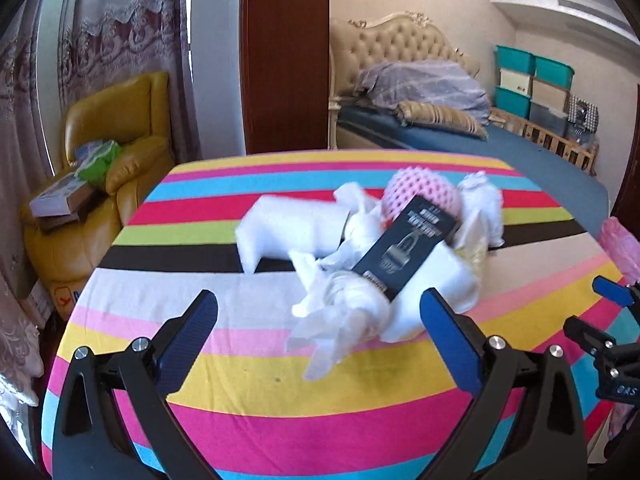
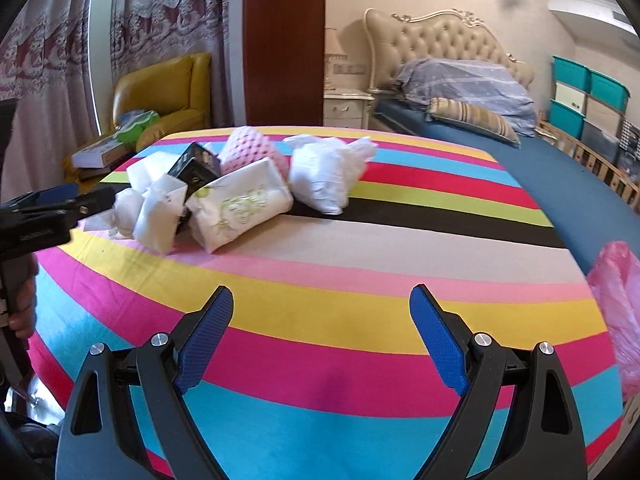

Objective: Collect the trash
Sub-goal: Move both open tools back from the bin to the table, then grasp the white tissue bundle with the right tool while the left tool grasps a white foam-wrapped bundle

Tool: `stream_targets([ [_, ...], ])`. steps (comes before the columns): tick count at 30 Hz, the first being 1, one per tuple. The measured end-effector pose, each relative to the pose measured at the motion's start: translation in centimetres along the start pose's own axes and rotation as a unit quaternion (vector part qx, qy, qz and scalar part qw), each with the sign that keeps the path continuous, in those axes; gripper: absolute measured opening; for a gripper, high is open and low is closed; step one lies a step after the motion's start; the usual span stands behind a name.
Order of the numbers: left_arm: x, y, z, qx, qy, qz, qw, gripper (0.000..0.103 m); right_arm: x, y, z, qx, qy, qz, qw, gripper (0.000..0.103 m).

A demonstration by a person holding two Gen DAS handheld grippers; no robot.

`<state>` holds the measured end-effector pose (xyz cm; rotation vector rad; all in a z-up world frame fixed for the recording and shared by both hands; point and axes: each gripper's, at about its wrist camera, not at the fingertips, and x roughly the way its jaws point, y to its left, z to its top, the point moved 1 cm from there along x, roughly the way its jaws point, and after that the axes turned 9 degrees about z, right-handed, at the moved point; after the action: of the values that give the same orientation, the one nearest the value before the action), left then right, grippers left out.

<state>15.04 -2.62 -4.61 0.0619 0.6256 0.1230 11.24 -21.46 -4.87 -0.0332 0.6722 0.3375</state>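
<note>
Striped table cover: bright bands, fills both views. Nothing cleared off it yet, by my reading.

Trash pile, centre-far on the cover, all items bunched and touching:
- White foam pieces, biggest lot, at the left of the pile in left wrist view.
- Tied white plastic bag, at the pile's right end in right wrist view.
- Soft tissue pack, white w/ green print, leaning at front of the pile.
- Pink foam net, at the back, partly hidden.
- Black carton, propped on top, tilted.
- Crumpled tissues, nearest the left tool.

Pink plastic bag hangs at the cover's right edge, well apart from the pile. Likely the collection bag; cannot confirm. No contents visible.

Left gripper: jaws spread wide, nothing between pads, crumpled tissues just ahead.
Right gripper: jaws spread wide, empty, over bare cover, apart from the pile.

Status: task at start. Zero items collected as far as shown; whole pile remains. Next step, est.: left tool takes the near tissues, right tool fetches the bag.
</note>
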Motion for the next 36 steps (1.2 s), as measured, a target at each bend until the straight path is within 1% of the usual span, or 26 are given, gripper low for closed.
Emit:
stream_targets([
  [2,0.8,-0.5,0.0,0.005,0.006,0.0,1.0,0.097,0.4,0.6,0.3,-0.004,0.002,0.002,1.0,0.085],
  [4,1.5,-0.7,0.2,0.008,0.012,0.001,0.9999,0.09,0.8,1.1,0.5,-0.005,0.003,0.003,1.0,0.085],
  [6,2.2,-0.7,0.5,0.005,0.016,-0.001,0.9999,0.086,1.2,1.8,0.8,-0.007,0.007,0.008,1.0,0.085],
  [8,2.6,-0.5,0.7,0.006,0.016,-0.003,0.9999,0.074,1.5,2.4,1.1,-0.013,0.008,0.011,1.0,0.085],
  [9,2.6,-0.4,0.7,0.01,0.016,-0.007,0.9998,0.063,1.6,2.7,1.2,-0.017,0.009,0.013,1.0,0.085],
  [10,2.6,-0.4,0.6,0.015,0.018,-0.023,0.9995,0.051,1.8,3.2,1.3,-0.022,0.01,0.016,1.0,0.085],
  [11,2.4,-0.4,0.5,0.02,0.02,-0.043,0.9987,0.044,2.1,3.7,1.5,-0.027,0.011,0.02,0.999,0.085],
  [12,2.2,-0.3,0.4,0.019,0.018,-0.054,0.9982,0.032,2.3,4.2,1.6,-0.032,0.013,0.024,0.999,0.084],
  [13,1.8,0.0,0.3,0.018,0.015,-0.058,0.998,0.025,2.4,4.6,1.7,-0.035,0.013,0.028,0.999,0.081],
  [16,0.6,0.9,-0.1,0.029,-0.001,-0.036,0.9989,0.015,3.2,6.2,2.0,-0.047,0.02,0.045,0.998,0.076],
  [17,0.4,1.4,-0.3,0.031,-0.003,-0.028,0.9991,0.014,3.4,6.8,2.1,-0.051,0.023,0.051,0.997,0.075],
  [20,0.4,3.1,-1.2,0.02,0.006,-0.021,0.9995,0.014,4.1,8.5,2.3,-0.065,0.03,0.067,0.995,0.072],
  [23,0.6,4.6,-1.9,0.004,0.019,-0.029,0.9994,0.017,4.7,10.1,2.6,-0.076,0.036,0.079,0.993,0.072],
  [24,0.7,5.2,-2.2,-0.007,0.026,-0.036,0.999,0.026,5.0,10.5,2.8,-0.078,0.038,0.082,0.993,0.072],
  [25,0.7,5.7,-2.4,-0.014,0.028,-0.039,0.9988,0.039,5.3,10.8,3.0,-0.078,0.039,0.084,0.993,0.072],
  [27,0.4,6.5,-2.7,-0.021,0.027,-0.037,0.9987,0.048,5.8,11.4,3.4,-0.079,0.041,0.085,0.992,0.072],
  [30,0.1,7.2,-3.0,-0.022,0.025,-0.031,0.999,0.053,6.5,12.4,4.2,-0.083,0.042,0.091,0.992,0.072],
  [32,0.0,7.6,-3.1,-0.025,0.024,-0.029,0.999,0.056,7.3,13.1,4.5,-0.09,0.046,0.095,0.99,0.068],
  [34,-0.1,8.1,-3.4,-0.027,0.025,-0.025,0.999,0.059,8.0,13.7,4.7,-0.097,0.054,0.097,0.989,0.062],
  [36,-0.2,8.6,-3.7,-0.031,0.026,-0.021,0.999,0.062,8.5,13.9,4.8,-0.095,0.06,0.103,0.988,0.059],
])
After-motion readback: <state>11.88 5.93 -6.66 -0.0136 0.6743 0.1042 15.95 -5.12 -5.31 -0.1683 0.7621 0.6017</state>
